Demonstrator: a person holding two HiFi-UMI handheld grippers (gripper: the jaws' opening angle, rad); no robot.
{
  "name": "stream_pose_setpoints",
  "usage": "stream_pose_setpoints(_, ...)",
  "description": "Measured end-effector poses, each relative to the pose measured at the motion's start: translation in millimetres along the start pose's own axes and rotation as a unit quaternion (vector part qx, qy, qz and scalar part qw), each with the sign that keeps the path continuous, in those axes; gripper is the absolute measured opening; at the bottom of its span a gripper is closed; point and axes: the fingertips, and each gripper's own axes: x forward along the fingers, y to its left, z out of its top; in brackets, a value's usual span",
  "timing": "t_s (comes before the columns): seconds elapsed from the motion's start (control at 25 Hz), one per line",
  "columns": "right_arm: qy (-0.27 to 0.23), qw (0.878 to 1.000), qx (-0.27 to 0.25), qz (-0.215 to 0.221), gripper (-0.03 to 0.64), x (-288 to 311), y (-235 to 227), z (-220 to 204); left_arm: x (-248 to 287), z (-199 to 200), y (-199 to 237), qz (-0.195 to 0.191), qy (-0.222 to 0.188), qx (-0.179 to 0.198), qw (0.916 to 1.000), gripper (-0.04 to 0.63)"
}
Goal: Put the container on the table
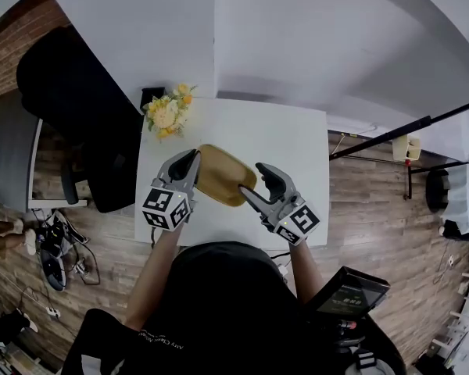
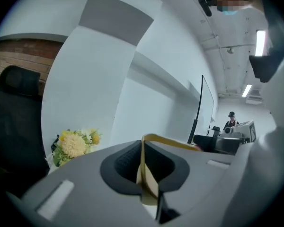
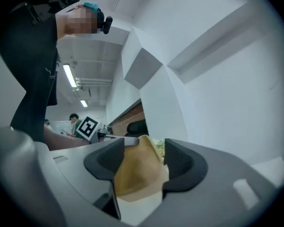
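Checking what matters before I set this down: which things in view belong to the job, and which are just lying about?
Job: container, pinched at its rim by the left tool, its other edge between the parted jaws of the right tool; white table.
Lying about: flowers at the table's corner; black chair; clutter on the floor.

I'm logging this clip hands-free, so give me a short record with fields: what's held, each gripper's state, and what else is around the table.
Held thing: tan container, over the white table; whether it rests on it cannot be told
Left gripper: shut on the container's rim
Right gripper: jaws apart, the container's corner between them, no pinch seen
On table: yellow flowers, at the far left corner
Beside table: black office chair, on the left
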Motion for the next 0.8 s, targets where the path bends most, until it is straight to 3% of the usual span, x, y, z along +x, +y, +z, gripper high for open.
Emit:
stream_pose_setpoints(0.04,-0.004,1.0,0.005,-0.023,0.25,-1,-7,0,1,2,1,0.01,-0.002,0.004,0.9999,0.014)
stream_pose_setpoints(0.32,0.052,0.98,-0.052,-0.182,0.226,-5,-45,-20,3,8,10,0.052,-0.025,-0.015,0.9982,0.014)
stream_pose_setpoints(0.44,0.057,0.973,-0.07,-0.215,0.146,-4,-47,-20,-2,12,11,0.07,-0.044,-0.001,0.9966,0.014)
stream_pose_setpoints(0.68,0.061,0.958,-0.092,-0.265,0.14,14,-50,-20,-10,18,1,0.085,-0.081,0.014,0.993,0.014)
stream_pose_setpoints(0.8,0.071,0.949,-0.088,-0.295,0.083,15,-51,-22,-14,21,2,0.089,-0.089,0.019,0.9919,0.014)
